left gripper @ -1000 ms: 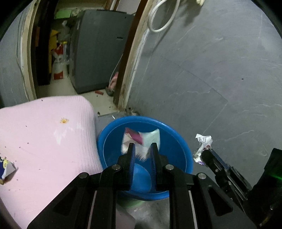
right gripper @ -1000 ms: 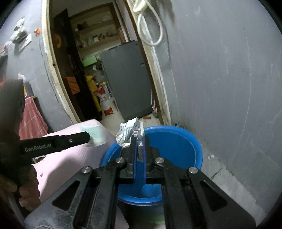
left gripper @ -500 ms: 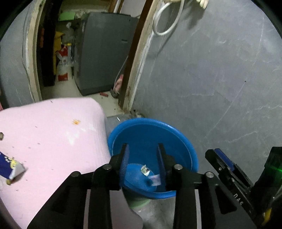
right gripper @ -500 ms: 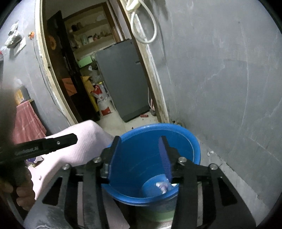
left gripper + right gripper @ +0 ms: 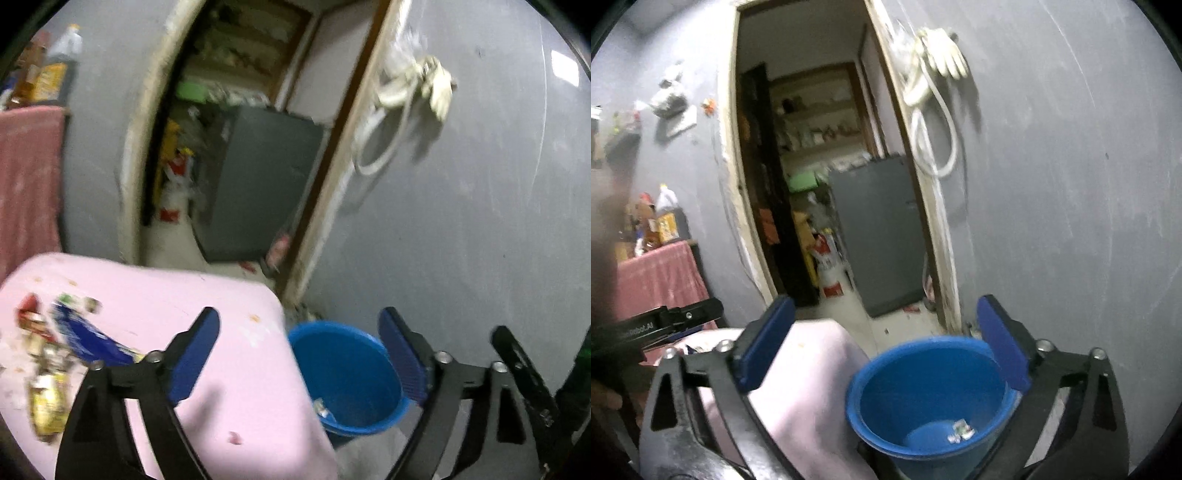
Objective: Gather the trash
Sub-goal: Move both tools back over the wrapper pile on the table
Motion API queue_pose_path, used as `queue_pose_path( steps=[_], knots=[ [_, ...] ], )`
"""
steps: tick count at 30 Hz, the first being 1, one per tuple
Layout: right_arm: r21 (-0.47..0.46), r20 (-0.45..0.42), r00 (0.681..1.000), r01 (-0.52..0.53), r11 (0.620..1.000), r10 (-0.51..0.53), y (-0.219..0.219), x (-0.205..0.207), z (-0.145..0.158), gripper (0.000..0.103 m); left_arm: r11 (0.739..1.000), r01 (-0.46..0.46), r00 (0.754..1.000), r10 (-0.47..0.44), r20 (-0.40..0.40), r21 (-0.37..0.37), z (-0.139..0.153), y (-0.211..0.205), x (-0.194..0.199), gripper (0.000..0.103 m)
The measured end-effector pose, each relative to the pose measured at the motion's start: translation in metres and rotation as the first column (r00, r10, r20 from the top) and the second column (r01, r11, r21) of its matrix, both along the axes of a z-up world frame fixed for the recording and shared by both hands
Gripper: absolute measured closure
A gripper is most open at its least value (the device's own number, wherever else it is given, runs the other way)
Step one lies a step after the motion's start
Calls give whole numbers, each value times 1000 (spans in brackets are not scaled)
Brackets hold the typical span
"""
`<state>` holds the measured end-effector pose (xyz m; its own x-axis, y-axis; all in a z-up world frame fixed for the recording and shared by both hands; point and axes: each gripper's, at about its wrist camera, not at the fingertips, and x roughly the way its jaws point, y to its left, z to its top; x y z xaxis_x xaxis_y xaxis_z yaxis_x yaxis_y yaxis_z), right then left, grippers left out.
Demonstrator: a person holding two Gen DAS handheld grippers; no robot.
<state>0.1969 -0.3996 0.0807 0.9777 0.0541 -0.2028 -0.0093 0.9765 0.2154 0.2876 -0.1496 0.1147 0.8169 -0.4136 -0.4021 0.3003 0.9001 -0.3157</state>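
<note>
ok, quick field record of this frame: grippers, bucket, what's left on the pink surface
left gripper: jaws opening, nothing between them
right gripper: jaws opening, nothing between them
blue bucket: on the floor beside the pink surface, by the grey wall
bucket contents: small crumpled scraps at the bottom
pink surface: wrappers left at its far left
remaining trash: blue wrapper, yellow wrapper, both blurred

Readable text: white lettering "GenRobot.AI", partly blurred, on the black body of the left gripper (image 5: 652, 325), seen from the right wrist view. Print on the blue wrapper (image 5: 88, 338) and the red-and-white bag (image 5: 827, 266) is too blurred to read.
</note>
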Motion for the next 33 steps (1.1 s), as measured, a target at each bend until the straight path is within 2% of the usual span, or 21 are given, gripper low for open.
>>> queue_pose_path(
  steps=[3,9,18,25,33],
  knots=[
    [-17,67,997,-32,999,33,17,-12,16,0,998,-68,995,68,69,-2,18,29,-20,4],
    [-26,164,981,-104,994,106,56,-29,35,0,984,-166,971,153,183,58,35,62,-65,2],
    [-62,234,945,-218,974,227,119,-42,45,0,947,-314,928,289,235,73,31,126,-110,2],
    [-94,184,937,-285,954,298,160,-33,35,0,911,-395,906,364,217,120,9,160,-125,2],
    [-91,54,929,-361,928,366,183,-7,5,0,908,-385,923,373,99,168,-31,178,-114,2]
  ],
)
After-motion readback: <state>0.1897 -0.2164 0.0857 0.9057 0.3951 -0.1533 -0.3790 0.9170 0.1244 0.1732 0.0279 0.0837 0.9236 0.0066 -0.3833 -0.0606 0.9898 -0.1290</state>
